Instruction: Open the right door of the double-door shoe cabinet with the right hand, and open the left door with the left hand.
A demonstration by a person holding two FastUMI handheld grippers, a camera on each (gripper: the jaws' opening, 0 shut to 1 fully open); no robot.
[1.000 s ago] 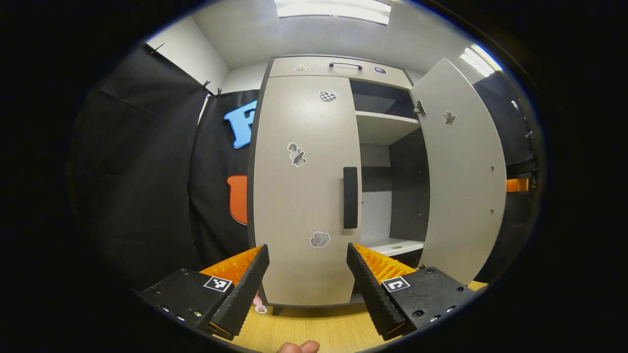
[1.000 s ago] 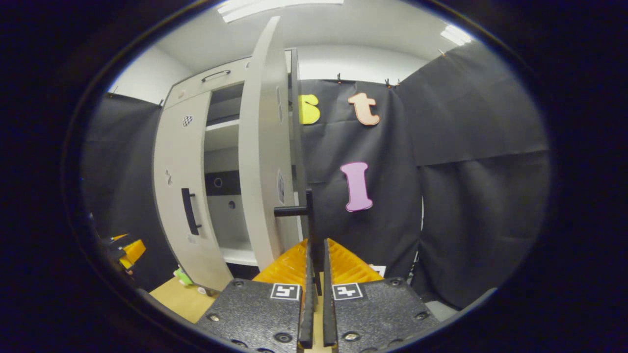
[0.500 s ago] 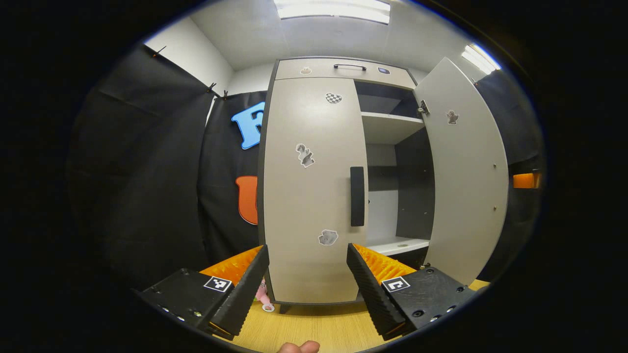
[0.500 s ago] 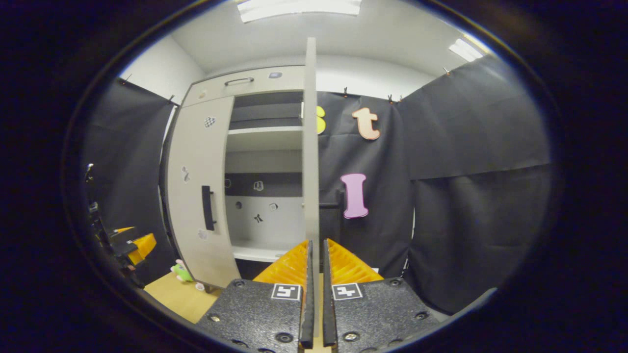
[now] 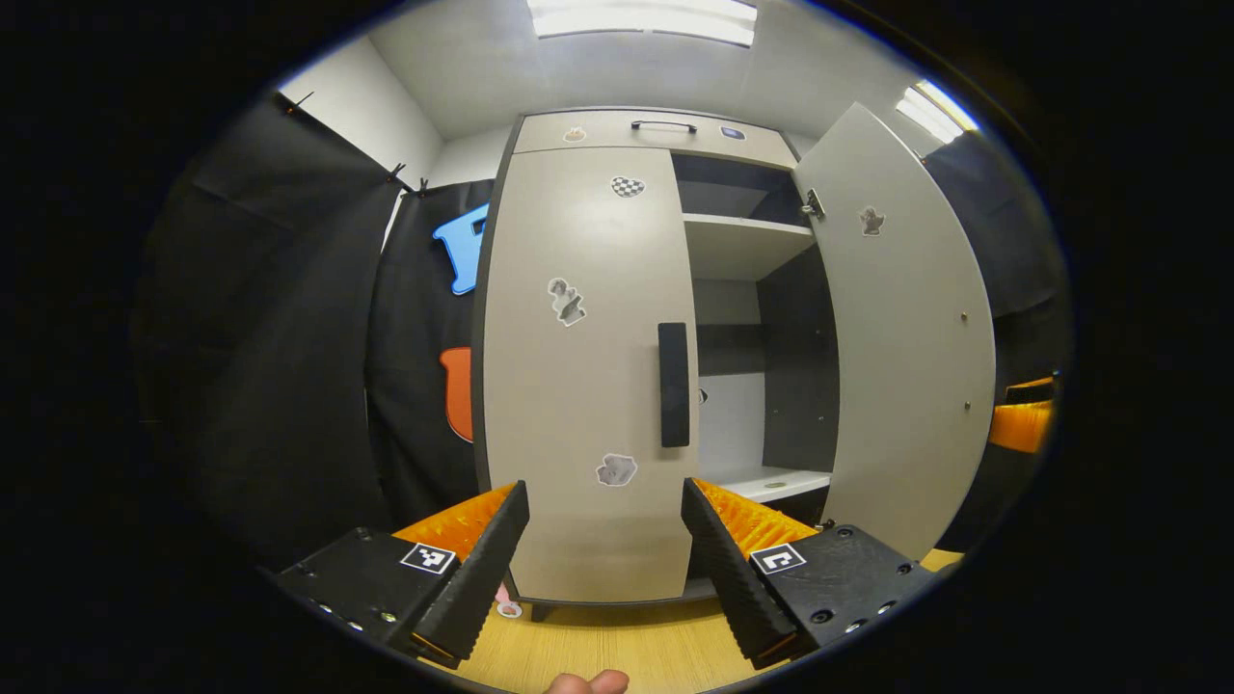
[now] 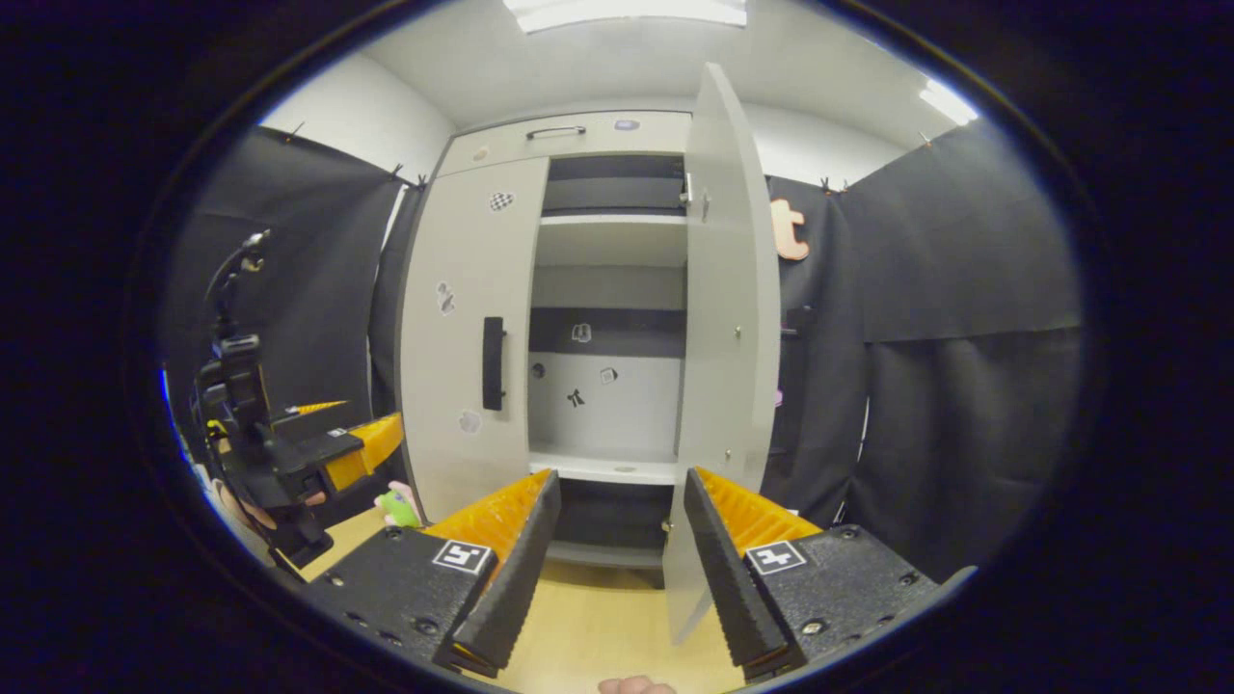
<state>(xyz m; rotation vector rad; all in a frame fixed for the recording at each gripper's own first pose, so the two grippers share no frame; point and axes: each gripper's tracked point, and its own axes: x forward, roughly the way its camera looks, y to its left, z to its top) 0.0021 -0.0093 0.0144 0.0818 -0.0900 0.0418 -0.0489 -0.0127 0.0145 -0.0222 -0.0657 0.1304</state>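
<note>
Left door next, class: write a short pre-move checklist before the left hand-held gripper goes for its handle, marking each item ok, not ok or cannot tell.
1. Right door swung open: ok.
2. Right hand-held gripper open and off that door: ok.
3. Left door shut, handle unobstructed: ok.
4. Left hand-held gripper open wide enough for the handle: ok.
5. Gripper lined up with the handle: not ok, the handle sits above and right of centre.
6. Door swings freely: cannot tell.
</note>
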